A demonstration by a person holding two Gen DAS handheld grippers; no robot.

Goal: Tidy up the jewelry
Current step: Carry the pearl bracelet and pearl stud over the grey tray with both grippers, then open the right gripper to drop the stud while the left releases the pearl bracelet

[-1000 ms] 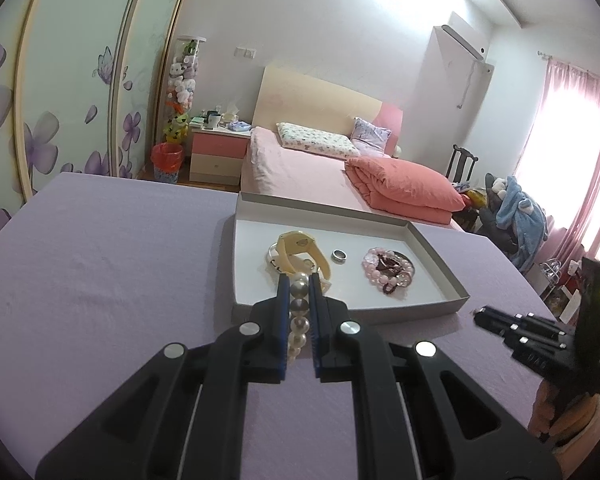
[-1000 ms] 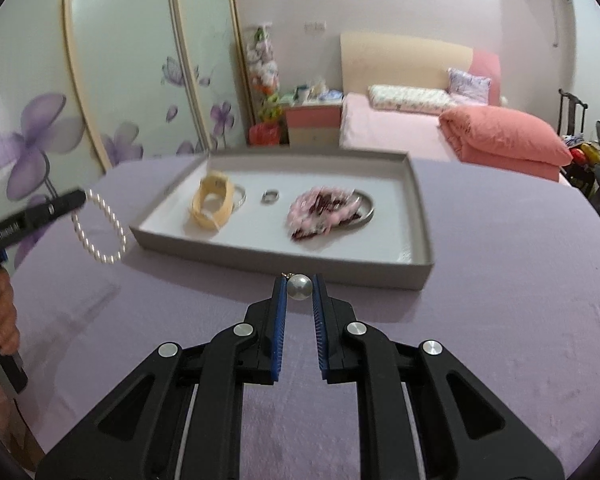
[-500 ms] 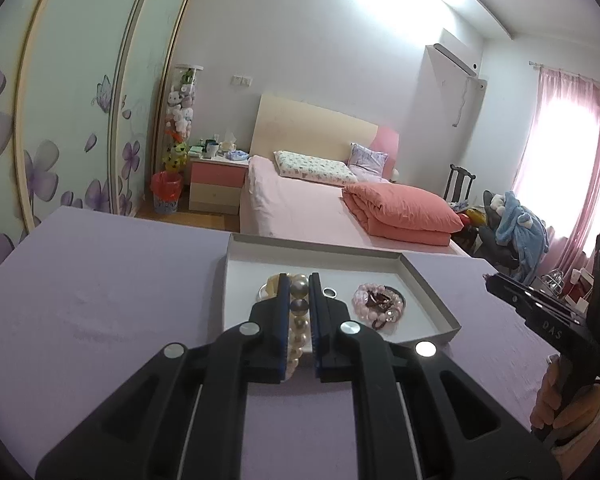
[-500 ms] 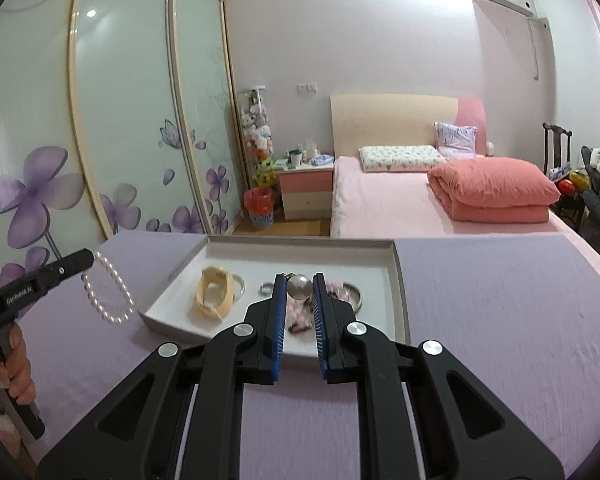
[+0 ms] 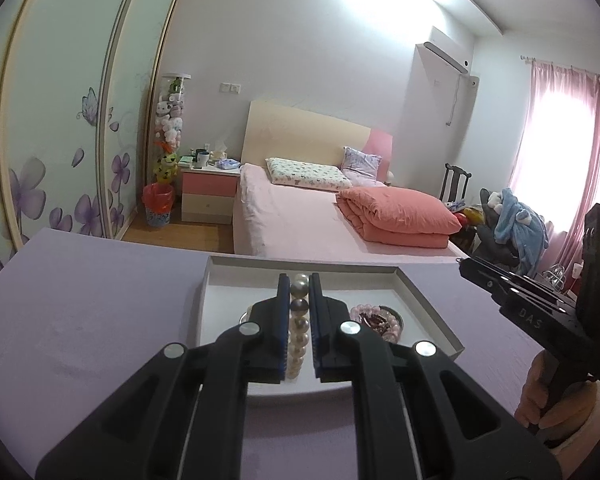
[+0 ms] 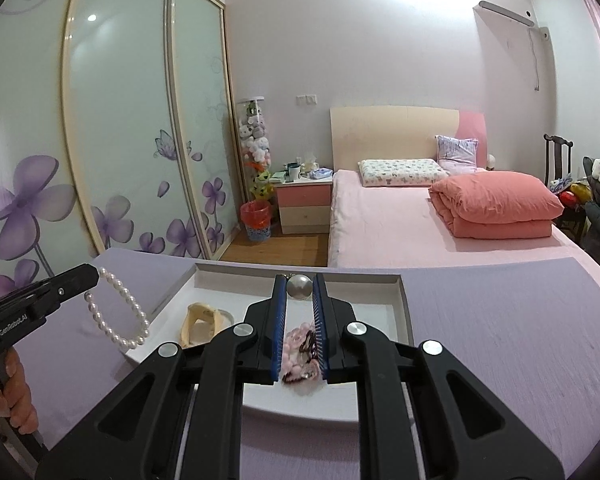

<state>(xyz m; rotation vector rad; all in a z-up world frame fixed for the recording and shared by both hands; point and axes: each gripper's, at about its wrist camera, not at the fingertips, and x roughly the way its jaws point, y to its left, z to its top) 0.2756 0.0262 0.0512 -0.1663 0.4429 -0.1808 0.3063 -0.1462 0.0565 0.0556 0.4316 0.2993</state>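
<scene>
My left gripper (image 5: 299,280) is shut on a white pearl bracelet (image 5: 298,328), which hangs in a loop from its tip in the right wrist view (image 6: 118,312), above the table left of the tray. My right gripper (image 6: 299,282) is shut on a round pearl earring (image 6: 299,287), held over the white tray (image 6: 404,300). In the tray lie a cream bangle (image 6: 198,322) and a pink bead bracelet (image 6: 300,350). From the left wrist view the tray (image 5: 428,304) lies ahead and the pink beads (image 5: 376,318) show beside my fingers.
The tray sits on a table covered in lilac cloth (image 5: 80,300). A pink bed (image 5: 320,220) with a folded salmon quilt stands beyond the table. Sliding wardrobe doors with purple flowers (image 6: 112,160) run along the left. A hand (image 5: 556,404) holds the right gripper at the right edge.
Both grippers have risen and tilted up, so the tray sits lower in each view and more of the room shows. Each still holds its piece.
</scene>
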